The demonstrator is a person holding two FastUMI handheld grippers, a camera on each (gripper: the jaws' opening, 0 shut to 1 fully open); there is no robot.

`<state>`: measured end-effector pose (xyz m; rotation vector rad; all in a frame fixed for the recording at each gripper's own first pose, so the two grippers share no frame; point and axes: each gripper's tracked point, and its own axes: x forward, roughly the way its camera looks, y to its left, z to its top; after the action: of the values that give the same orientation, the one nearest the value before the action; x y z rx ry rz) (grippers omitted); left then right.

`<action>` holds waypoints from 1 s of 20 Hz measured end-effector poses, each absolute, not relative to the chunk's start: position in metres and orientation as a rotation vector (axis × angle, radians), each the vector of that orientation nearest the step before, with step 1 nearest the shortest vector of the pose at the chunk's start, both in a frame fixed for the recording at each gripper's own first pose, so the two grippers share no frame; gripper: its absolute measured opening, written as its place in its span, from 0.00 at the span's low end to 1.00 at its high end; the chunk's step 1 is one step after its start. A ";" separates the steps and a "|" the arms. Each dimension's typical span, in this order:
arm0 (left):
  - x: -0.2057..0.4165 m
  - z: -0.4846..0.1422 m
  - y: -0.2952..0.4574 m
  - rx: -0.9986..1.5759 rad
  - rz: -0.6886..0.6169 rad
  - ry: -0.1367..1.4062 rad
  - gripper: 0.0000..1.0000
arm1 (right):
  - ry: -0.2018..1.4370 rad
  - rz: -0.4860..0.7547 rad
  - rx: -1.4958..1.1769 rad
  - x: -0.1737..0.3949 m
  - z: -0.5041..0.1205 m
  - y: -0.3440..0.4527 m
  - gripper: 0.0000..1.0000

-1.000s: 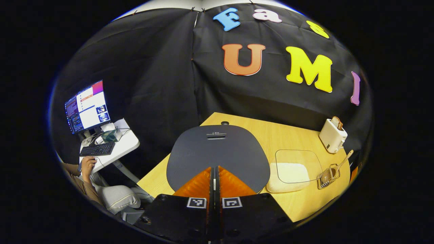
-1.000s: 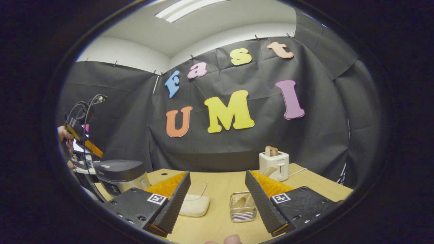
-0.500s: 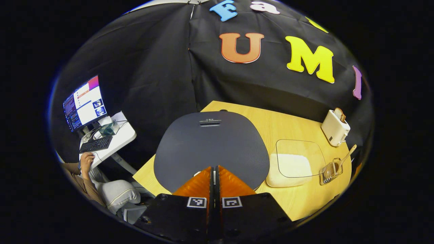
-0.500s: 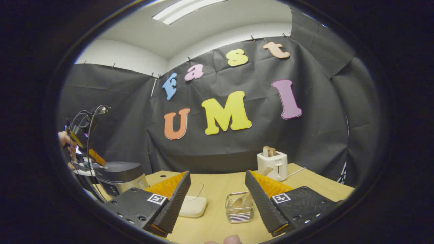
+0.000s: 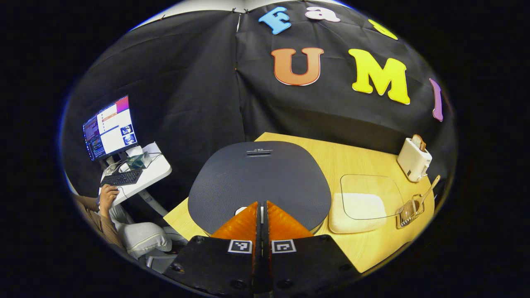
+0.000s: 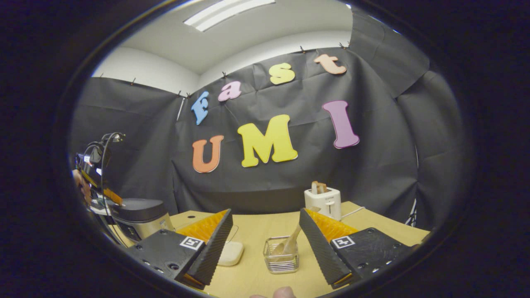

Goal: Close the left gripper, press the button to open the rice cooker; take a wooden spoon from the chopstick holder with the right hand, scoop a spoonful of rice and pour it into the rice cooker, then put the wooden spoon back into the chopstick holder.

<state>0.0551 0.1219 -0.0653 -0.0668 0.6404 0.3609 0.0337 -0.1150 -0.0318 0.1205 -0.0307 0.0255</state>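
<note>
The rice cooker (image 5: pixel 258 176) lid looks matt, finely textured plastic. The surface (image 5: pixel 360 159) is smooth pale wood. The chopstick holder (image 6: pixel 281 254) is clear and glossy; the wooden spoon (image 6: pixel 292 242) is bare wood. The toaster (image 6: pixel 323 201) is smooth white plastic.

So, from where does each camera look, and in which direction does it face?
Left gripper view: rides the left gripper, looking down on the rice cooker lid; its shut fingers show.
Right gripper view: rides the right gripper, facing level across the table at the chopstick holder; its open fingers show.
Both share cooker, holder, wooden spoon, toaster.
</note>
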 end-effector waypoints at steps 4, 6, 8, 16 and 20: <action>0.075 -0.017 0.126 -0.025 0.374 0.445 0.04 | -0.035 0.014 0.112 0.029 -0.026 -0.116 0.92; 0.093 0.009 0.121 -0.027 0.335 0.321 0.04 | -0.035 0.005 0.080 0.026 -0.024 -0.116 0.92; 0.109 0.029 0.111 -0.038 0.285 0.251 0.40 | -0.051 -0.010 0.049 0.022 -0.018 -0.117 0.96; 0.117 0.099 0.100 0.038 0.262 0.066 1.00 | -0.053 -0.041 0.007 0.015 -0.011 -0.124 0.96; 0.094 0.088 0.089 0.043 0.227 0.053 1.00 | -0.018 -0.053 -0.006 0.018 -0.021 -0.126 0.92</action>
<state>0.0939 0.0895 0.0884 0.0430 0.0531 0.2271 0.0177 -0.1259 -0.0208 -0.0064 -0.0180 -0.0526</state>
